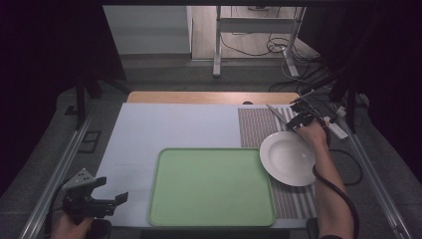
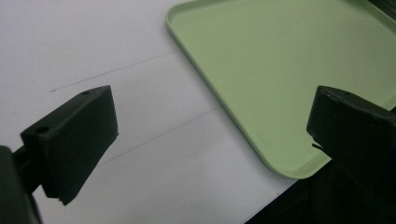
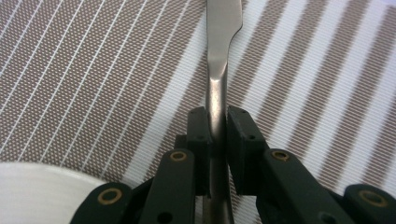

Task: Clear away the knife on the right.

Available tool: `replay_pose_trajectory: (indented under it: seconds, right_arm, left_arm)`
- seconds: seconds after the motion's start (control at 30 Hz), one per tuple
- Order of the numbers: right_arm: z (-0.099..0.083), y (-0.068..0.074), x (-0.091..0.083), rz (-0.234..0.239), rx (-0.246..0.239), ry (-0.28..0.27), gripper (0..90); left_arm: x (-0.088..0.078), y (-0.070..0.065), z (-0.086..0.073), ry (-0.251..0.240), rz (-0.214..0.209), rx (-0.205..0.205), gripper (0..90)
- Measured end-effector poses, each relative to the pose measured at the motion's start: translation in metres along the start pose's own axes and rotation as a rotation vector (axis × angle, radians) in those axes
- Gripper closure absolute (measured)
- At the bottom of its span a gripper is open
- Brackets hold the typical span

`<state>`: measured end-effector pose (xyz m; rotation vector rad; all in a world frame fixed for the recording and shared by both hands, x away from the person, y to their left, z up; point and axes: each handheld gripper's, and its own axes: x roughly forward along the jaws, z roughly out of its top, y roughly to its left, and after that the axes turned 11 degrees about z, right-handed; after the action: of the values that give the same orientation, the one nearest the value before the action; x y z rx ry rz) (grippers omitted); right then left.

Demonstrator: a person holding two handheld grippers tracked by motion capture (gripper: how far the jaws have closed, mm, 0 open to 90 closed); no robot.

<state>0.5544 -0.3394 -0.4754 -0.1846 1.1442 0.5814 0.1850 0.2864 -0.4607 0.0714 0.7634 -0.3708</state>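
My right gripper (image 1: pixel 297 119) is at the far right of the table, shut on a silver table knife (image 1: pixel 276 114). In the right gripper view the jaws pinch the knife (image 3: pixel 218 56) across its narrow neck just above the brown striped placemat (image 3: pixel 93 70); its far end runs out of the top of the view. A white plate (image 1: pixel 278 169) sits on the placemat (image 1: pixel 256 127) just in front of that hand. My left gripper (image 1: pixel 112 189) is open at the near left corner, with nothing between its fingers (image 2: pixel 77 135), beside the light green tray (image 2: pixel 280 70).
The green tray (image 1: pixel 211 186) lies bare at the near middle of the white table top (image 1: pixel 164 124). The plate's rim (image 3: pixel 42 186) lies close to the right gripper's jaws. Beyond the table are a desk frame and loose cables on the floor.
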Motion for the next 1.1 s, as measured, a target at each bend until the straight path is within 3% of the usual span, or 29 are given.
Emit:
replay_pose_trajectory:
  seconds: [0.33,0.5,0.7,0.77,1.1]
  right_arm:
    - [-0.009,-0.014,-0.027,-0.026,0.037,-0.056,80.6]
    - [-0.011,-0.014,-0.04,-0.038,0.045,-0.084,80.6]
    - [-0.012,0.001,-0.05,-0.007,0.03,-0.106,80.6]
    - [-0.013,0.012,-0.052,0.003,0.016,-0.106,80.6]
    - [-0.022,0.051,-0.049,0.057,-0.045,-0.088,80.5]
  left_arm:
    - [0.0,0.0,0.0,0.001,0.003,0.003,2.1]
    - [0.0,-0.001,0.0,0.0,0.004,0.003,2.1]
    - [0.0,-0.001,0.0,0.0,0.004,0.002,2.1]
    - [0.0,-0.001,0.0,0.0,0.005,0.004,2.1]
    - [0.0,-0.001,0.001,0.002,0.006,0.008,2.1]
